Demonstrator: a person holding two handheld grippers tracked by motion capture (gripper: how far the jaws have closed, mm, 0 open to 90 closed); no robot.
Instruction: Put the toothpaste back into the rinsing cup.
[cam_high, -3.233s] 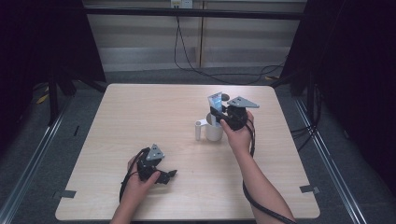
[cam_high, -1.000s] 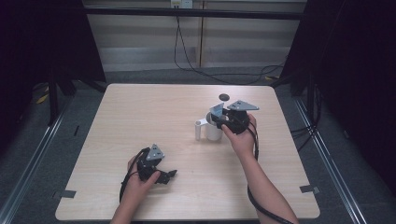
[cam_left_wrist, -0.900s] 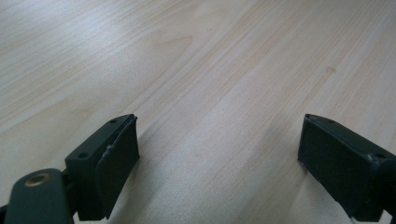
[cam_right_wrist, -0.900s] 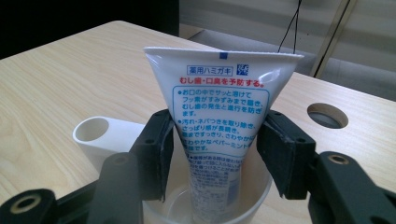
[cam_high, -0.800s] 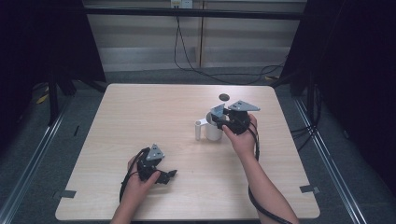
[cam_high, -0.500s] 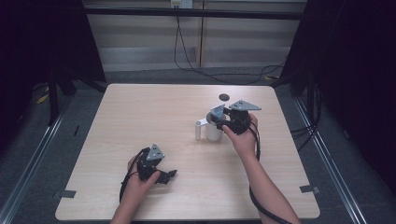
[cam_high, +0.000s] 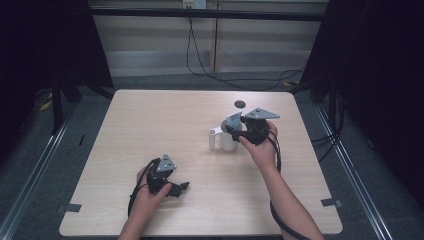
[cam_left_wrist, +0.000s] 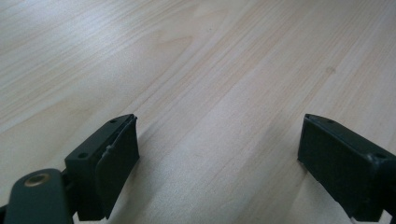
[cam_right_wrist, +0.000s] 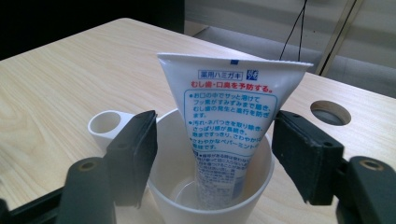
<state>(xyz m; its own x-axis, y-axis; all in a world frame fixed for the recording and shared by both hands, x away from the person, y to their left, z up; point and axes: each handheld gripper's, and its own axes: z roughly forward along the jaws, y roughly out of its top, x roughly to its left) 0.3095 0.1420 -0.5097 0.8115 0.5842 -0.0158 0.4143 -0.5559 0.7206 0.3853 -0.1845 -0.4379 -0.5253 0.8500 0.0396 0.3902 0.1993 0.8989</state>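
White plastic cup (cam_right_wrist: 210, 186) stands on the worktop (cam_high: 150, 130), the toothpaste tube (cam_right_wrist: 229, 116) upright inside it. My right hand-held gripper (cam_right_wrist: 212, 154) has just been opening, jaws clear either side of the tube. My left hand-held gripper (cam_left_wrist: 219, 163), well apart from the cup, is spread over bare wood.

table (cam_high: 150, 125): pale wood-grain laminate, matt
cup (cam_right_wrist: 252, 175): white plastic, smooth
toothpaste tube (cam_right_wrist: 229, 112): glossy printed plastic
gripper pads (cam_right_wrist: 135, 154): black, matt
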